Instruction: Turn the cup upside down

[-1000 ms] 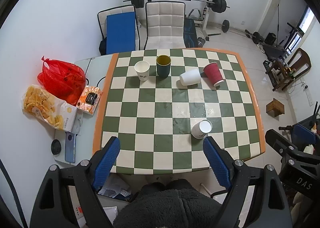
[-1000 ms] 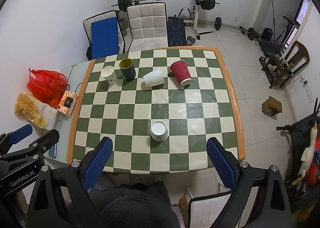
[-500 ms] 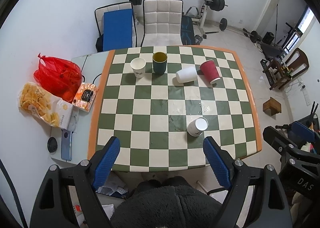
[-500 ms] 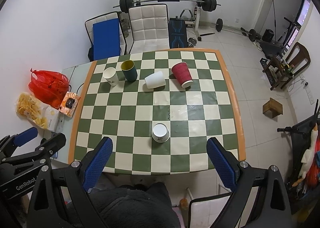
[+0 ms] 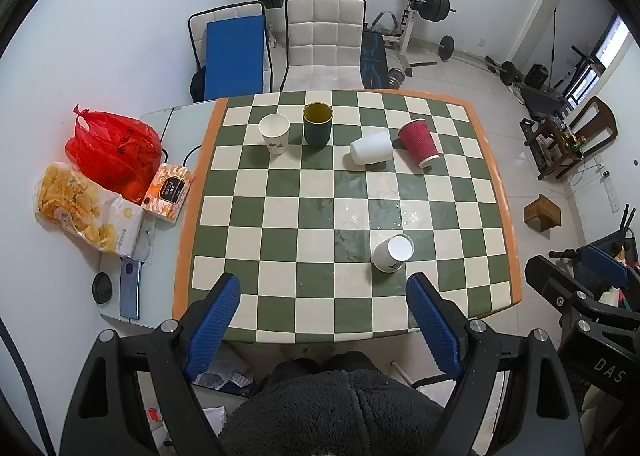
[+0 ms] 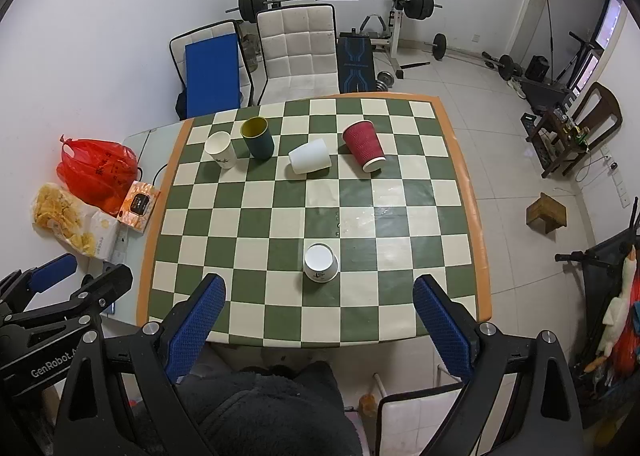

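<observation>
A white paper cup (image 5: 392, 253) (image 6: 320, 262) stands upside down near the front of the checkered table (image 5: 280, 224) (image 6: 256, 224). At the back, a white paper cup (image 5: 274, 133) (image 6: 221, 149) and a dark green cup (image 5: 317, 124) (image 6: 257, 137) stand upright. A plain white cup (image 5: 370, 148) (image 6: 309, 156) and a red ribbed cup (image 5: 418, 142) (image 6: 363, 145) lie on their sides. My left gripper (image 5: 323, 300) and my right gripper (image 6: 319, 302) are open and empty, held high above the table's front edge.
Left of the table, a red bag (image 5: 114, 150), a snack bag (image 5: 86, 208), an orange pack (image 5: 168, 192) and a phone (image 5: 130, 288) lie on a side surface. Chairs (image 5: 324, 44) and a barbell rack stand behind. A small wooden stool (image 5: 542, 212) is at the right.
Both grippers have risen and pulled back from the table, so the table looks smaller. The cups have not moved.
</observation>
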Tool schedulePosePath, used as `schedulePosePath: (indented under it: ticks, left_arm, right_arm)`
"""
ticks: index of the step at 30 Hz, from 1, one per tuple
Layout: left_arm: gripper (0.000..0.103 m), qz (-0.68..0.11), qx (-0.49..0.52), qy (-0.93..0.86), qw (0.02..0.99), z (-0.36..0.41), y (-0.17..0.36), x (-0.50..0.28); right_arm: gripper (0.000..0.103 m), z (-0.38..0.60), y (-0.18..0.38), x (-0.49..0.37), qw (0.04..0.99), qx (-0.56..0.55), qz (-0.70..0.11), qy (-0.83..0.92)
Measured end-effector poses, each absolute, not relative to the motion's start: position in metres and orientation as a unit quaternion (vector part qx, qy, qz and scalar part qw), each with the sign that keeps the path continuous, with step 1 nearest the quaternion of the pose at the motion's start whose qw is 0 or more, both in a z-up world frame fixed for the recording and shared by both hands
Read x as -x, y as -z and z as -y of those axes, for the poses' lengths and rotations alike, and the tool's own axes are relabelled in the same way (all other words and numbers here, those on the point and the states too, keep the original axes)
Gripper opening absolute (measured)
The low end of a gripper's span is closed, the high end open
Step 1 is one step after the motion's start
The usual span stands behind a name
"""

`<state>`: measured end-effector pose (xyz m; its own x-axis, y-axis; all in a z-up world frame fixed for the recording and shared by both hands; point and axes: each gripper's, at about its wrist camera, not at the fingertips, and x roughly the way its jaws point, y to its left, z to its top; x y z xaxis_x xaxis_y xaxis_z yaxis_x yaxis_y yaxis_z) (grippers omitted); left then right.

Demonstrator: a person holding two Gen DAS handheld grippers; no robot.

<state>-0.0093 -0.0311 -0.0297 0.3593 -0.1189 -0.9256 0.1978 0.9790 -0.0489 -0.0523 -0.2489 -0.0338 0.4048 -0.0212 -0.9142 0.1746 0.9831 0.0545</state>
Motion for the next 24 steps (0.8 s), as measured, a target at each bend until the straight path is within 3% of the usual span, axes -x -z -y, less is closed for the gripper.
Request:
schedulePosePath:
  ticks: [24]
  left_arm:
    - [0.085, -0.556, -0.036, 0.097, 0.825, 0.0350, 0.0295, 0.0099]
  right_arm:
    - [0.097, 0.2545, 0.0362, 0.0531, 0.834, -0.074, -0.543, 0.057]
